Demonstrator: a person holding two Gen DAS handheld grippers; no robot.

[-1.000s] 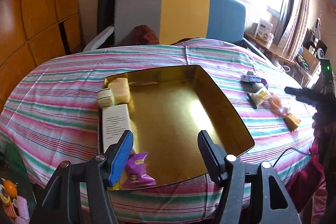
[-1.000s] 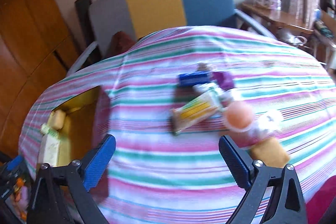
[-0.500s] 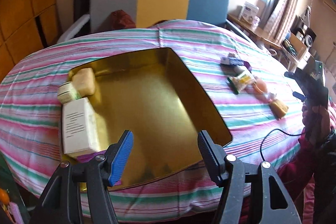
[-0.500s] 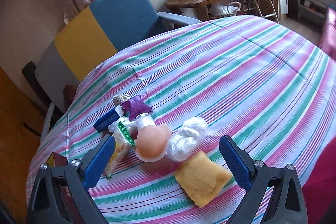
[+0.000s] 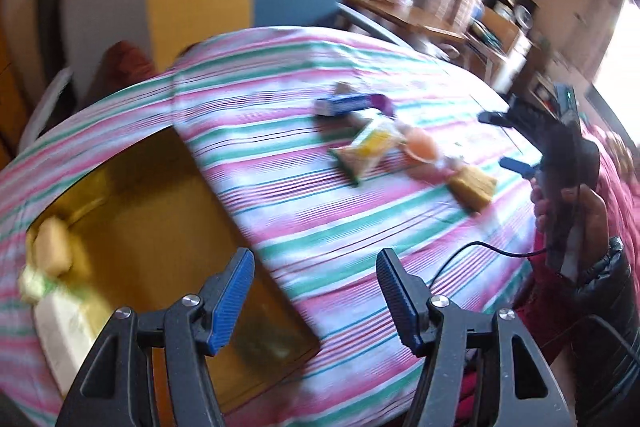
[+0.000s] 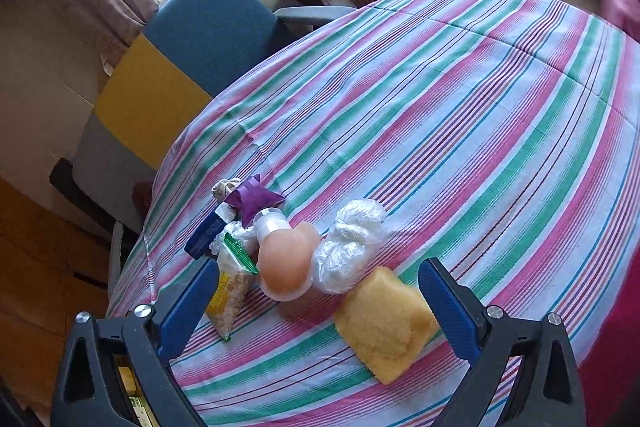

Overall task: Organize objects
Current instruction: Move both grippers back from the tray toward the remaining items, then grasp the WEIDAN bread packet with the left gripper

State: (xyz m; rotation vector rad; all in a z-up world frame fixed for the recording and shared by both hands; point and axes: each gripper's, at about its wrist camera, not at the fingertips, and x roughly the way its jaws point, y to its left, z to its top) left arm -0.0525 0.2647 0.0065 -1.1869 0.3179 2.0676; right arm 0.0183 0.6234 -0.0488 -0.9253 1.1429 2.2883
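Progress is partial: your gold tray [image 5: 168, 187] at the near left holds a few items, while the loose pile [image 6: 296, 259] remains on the striped cloth [image 6: 460, 115]. Your left gripper [image 5: 316, 287] and right gripper [image 6: 320, 303] are both released and empty, the right nearest the yellow sponge [image 6: 384, 319].

**Two wrist views crossing over one cluster**

The left wrist camera is looking from the table's near edge, over the gold tray [image 5: 168, 211], toward the distant cluster around the yellow sponge [image 5: 472, 183]. The right wrist camera is hovering close above that sponge [image 6: 384, 319], facing the chair [image 6: 192, 59].
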